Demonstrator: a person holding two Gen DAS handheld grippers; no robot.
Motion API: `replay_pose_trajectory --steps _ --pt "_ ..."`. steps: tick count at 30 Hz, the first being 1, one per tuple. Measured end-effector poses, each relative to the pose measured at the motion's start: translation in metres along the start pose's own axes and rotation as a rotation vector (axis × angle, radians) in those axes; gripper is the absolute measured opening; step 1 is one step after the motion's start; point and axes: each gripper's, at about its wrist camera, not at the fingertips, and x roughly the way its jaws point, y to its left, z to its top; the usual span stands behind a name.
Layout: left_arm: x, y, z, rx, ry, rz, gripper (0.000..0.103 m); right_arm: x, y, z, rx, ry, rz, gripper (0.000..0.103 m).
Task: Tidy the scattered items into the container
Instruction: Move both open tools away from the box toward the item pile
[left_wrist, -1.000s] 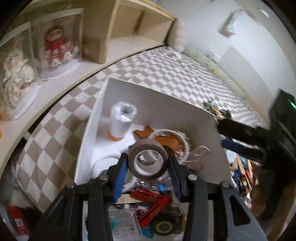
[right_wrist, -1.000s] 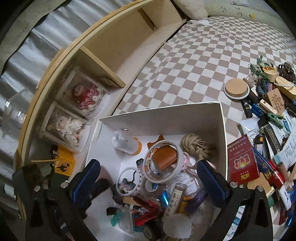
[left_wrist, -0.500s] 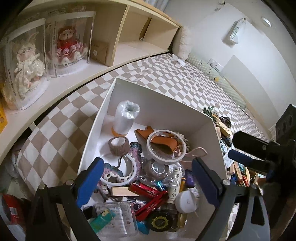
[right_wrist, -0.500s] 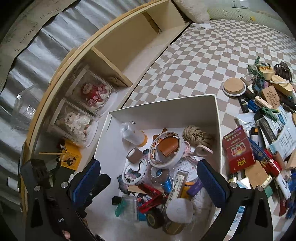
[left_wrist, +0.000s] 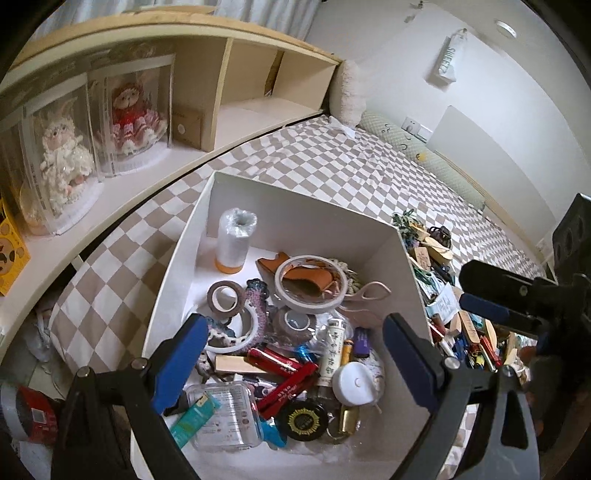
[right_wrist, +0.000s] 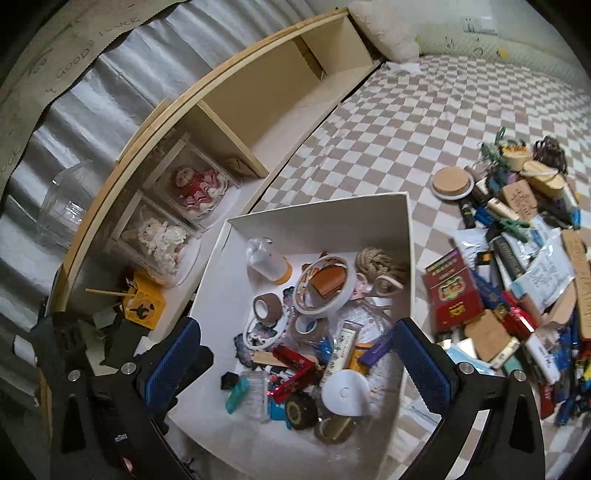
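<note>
A white box (left_wrist: 295, 206) (right_wrist: 317, 218) sits on the checkered bed and holds many small items. A brown tape roll (left_wrist: 226, 297) (right_wrist: 266, 306) lies inside near its left wall, beside a plastic-wrapped spool (left_wrist: 233, 240). My left gripper (left_wrist: 291, 356) is open and empty above the box's near side. My right gripper (right_wrist: 295, 365) is open and empty, also above the box; it shows in the left wrist view (left_wrist: 491, 295) at the right. A pile of scattered items (right_wrist: 517, 280) lies on the bed right of the box.
A wooden shelf (left_wrist: 229, 96) (right_wrist: 258, 110) runs along the left with two boxed dolls (left_wrist: 96, 136). A yellow carton (right_wrist: 144, 306) stands near the box's left side. A cork-lidded jar (right_wrist: 452, 183) sits at the pile's far edge. Checkered bedding (left_wrist: 332, 158) stretches beyond.
My left gripper opened and let go of the brown tape roll, which now lies in the box. Both grippers have risen and pulled back from the box.
</note>
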Motion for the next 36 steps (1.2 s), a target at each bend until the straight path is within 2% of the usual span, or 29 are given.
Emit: replay_pose_trajectory --steps 5,11,17,23,36 --pt "-0.012 -0.014 -0.004 0.035 -0.034 -0.006 0.096 -0.018 -0.001 -0.005 -0.023 -0.034 -0.023 0.103" --pt "-0.024 -0.028 -0.01 0.059 -0.067 -0.018 0.102 -0.04 -0.002 -0.012 -0.066 -0.084 -0.079 0.103" --pt "-0.028 -0.04 -0.017 0.069 -0.067 -0.007 0.103 -0.065 -0.008 -0.021 -0.095 -0.126 -0.108 0.103" --pt "-0.039 -0.05 -0.024 0.051 -0.106 -0.03 0.103 -0.089 -0.016 -0.03 -0.11 -0.148 -0.12 0.103" --pt "-0.054 -0.089 -0.037 0.097 -0.134 -0.038 0.103 -0.136 -0.049 -0.054 -0.09 -0.198 -0.14 0.103"
